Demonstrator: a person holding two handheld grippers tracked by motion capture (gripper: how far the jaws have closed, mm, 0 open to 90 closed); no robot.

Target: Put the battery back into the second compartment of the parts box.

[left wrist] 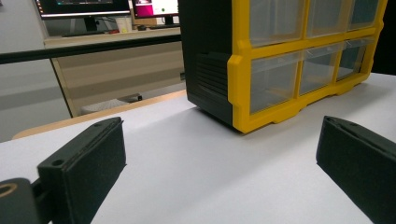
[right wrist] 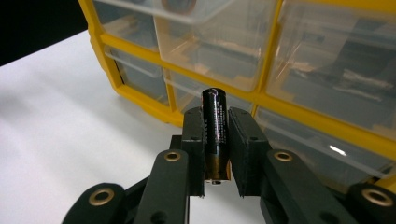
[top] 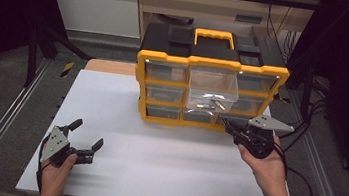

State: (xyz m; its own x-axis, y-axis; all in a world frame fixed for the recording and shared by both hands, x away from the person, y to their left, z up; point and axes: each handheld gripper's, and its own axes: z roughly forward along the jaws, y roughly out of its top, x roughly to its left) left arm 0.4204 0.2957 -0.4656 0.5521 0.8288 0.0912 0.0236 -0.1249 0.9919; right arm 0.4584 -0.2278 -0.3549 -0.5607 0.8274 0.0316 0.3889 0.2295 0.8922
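One black cylindrical battery (right wrist: 215, 133) clamped upright in right gripper (right wrist: 216, 140), near yellow-and-black drawer organizer (top: 212, 62) | left gripper (top: 87, 140) wide open, empty, on white table (top: 154, 161) | advice: keep battery vertical, align above pulled-out clear middle drawer (top: 213, 85), release low.

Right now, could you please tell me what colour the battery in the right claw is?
The battery is black with a gold-coloured band near its bottom end, seen best in the right gripper view.

High view looks down and forward over the table (top: 153, 171). Left gripper view sits low, well back from the organizer (left wrist: 285, 70). Right gripper view faces its drawers close up; all share the organizer.
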